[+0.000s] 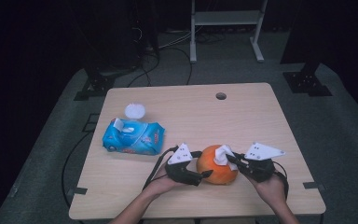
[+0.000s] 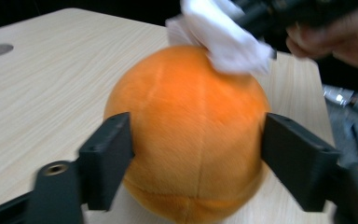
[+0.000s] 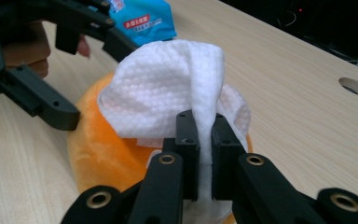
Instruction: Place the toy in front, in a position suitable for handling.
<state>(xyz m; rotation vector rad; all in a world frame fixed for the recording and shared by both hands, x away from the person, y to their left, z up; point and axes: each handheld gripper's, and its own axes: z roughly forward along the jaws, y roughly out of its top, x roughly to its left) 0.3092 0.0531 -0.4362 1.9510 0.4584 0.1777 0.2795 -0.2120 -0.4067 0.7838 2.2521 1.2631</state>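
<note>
Orange plush ball sits on the counter near its front edge, right of centre. A white wipe lies against the ball's top, pinched in the right hand-held gripper, jaws narrow and clamped on it. The left hand-held gripper straddles the ball from the left, jaws wide, one at each flank; whether the pads press on it cannot be told. A blue wipe pack lies farther left, with a white lid just beyond it.

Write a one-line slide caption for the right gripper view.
Right gripper pinches a white wipe against the orange plush ball; blue wipe pack lies behind.
</note>
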